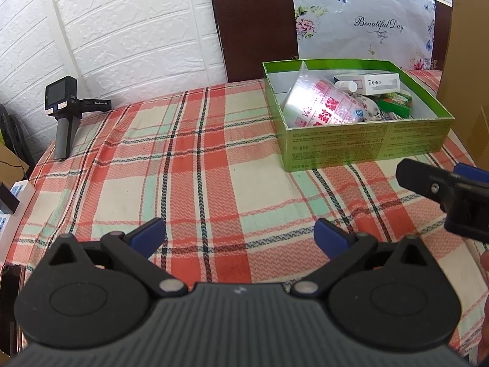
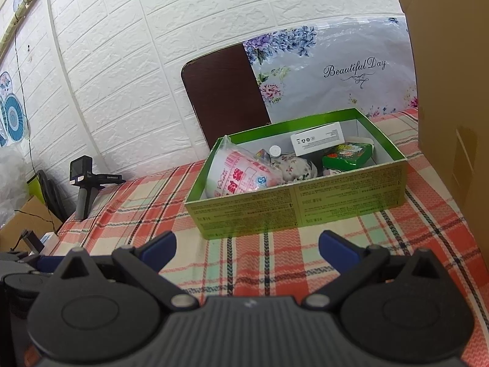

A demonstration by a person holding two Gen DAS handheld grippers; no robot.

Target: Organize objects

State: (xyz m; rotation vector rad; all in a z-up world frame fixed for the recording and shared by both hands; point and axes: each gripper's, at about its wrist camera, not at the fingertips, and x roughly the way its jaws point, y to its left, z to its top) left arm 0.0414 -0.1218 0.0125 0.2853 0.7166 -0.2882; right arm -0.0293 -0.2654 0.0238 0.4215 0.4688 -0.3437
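A green cardboard box [image 1: 366, 143] [image 2: 293, 205] stands on the plaid tablecloth at the far right. Inside it lie a clear bag with pink print [image 1: 321, 104] [image 2: 241, 174], a white carton [image 1: 373, 82] [image 2: 318, 137], a small white bottle [image 1: 347, 85] [image 2: 275, 151], a floral cloth item [image 2: 295, 166] and a green packet [image 1: 394, 104] [image 2: 347, 156]. My left gripper [image 1: 240, 235] is open over bare cloth, well short of the box. My right gripper [image 2: 247, 246] is open just in front of the box's near wall, with nothing between its fingers. It also shows at the right edge of the left wrist view, state unclear there.
A handheld camera on a grip [image 1: 65, 107] [image 2: 82, 180] stands at the table's far left edge. A brown board [image 1: 253, 27] with a floral sheet [image 1: 366, 24] leans on the white brick wall. A tall cardboard panel [image 2: 452, 91] stands right of the box.
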